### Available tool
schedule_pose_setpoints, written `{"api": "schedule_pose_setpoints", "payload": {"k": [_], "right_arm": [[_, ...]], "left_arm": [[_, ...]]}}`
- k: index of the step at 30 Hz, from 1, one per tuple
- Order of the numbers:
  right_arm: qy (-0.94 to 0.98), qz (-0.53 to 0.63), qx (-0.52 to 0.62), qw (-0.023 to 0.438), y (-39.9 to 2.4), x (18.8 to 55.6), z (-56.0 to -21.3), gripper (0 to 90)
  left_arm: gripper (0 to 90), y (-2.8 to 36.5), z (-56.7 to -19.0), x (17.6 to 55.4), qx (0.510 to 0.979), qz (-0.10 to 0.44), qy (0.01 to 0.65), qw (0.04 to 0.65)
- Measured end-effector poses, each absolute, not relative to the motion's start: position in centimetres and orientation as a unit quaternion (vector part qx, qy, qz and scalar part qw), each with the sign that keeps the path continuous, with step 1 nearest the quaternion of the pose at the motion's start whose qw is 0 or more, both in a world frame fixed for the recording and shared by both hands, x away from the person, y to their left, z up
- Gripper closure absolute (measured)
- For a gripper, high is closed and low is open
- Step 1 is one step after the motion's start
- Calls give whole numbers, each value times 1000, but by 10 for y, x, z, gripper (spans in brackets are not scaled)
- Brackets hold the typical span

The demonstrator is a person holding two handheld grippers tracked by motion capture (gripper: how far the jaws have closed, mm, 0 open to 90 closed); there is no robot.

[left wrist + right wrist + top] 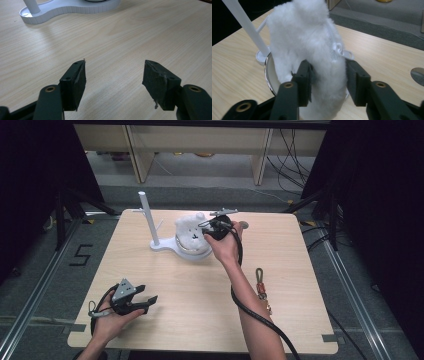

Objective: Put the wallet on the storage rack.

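Right tongs (327, 80) clamp white plush (307, 37) | left tongs (113, 80) agape | keychain (261, 287) nearby

You see a fluffy white pouch (307, 47), a white stand (150, 227), a pale woodgrain table (200, 290) and black-jawed grippers.

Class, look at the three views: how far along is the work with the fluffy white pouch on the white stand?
Done: the right gripper has reached the white pouch, one jaw on each side, the pouch still in the stand's dish.
In hand: closing on the pouch; a firm clamp cannot be confirmed.
Left: moving it. The left gripper waits open over bare table; the keychain strap lies untouched.
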State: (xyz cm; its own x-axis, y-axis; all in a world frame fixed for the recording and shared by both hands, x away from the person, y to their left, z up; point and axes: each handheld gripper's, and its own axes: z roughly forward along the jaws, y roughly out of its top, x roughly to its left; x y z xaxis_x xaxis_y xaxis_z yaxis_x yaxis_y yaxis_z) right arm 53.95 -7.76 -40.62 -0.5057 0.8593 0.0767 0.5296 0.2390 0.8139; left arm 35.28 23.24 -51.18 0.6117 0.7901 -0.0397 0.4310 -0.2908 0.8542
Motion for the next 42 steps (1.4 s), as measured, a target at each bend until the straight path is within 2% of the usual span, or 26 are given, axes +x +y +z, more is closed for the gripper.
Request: {"api": "schedule_pose_setpoints", "payload": {"k": [2,10,13,16,30,36,37,38,42], "right_arm": [[756,421,460,201,-79,539,-406,508],[742,437,463,210,-85,533,-401,445],[739,443,461,212,-88,531,-398,440],[732,456,469,192,-95,526,-393,426],[720,466,477,195,-118,516,-394,413],[722,457,482,194,-129,512,-400,466],[726,449,484,192,-133,511,-402,509],[726,449,484,192,-133,511,-402,509],[735,428,491,188,-148,505,-407,600]], "left_arm": [[343,232,-512,353,778,199,392,449],[341,232,-512,353,778,199,392,449],[339,231,-512,353,776,197,392,452],[337,232,-512,353,775,199,394,452],[330,230,-513,353,776,200,393,451],[326,231,-512,352,775,204,396,448],[326,231,-512,352,774,201,395,452],[326,231,-512,352,774,201,395,452],[326,230,-511,352,771,201,396,456]]}}
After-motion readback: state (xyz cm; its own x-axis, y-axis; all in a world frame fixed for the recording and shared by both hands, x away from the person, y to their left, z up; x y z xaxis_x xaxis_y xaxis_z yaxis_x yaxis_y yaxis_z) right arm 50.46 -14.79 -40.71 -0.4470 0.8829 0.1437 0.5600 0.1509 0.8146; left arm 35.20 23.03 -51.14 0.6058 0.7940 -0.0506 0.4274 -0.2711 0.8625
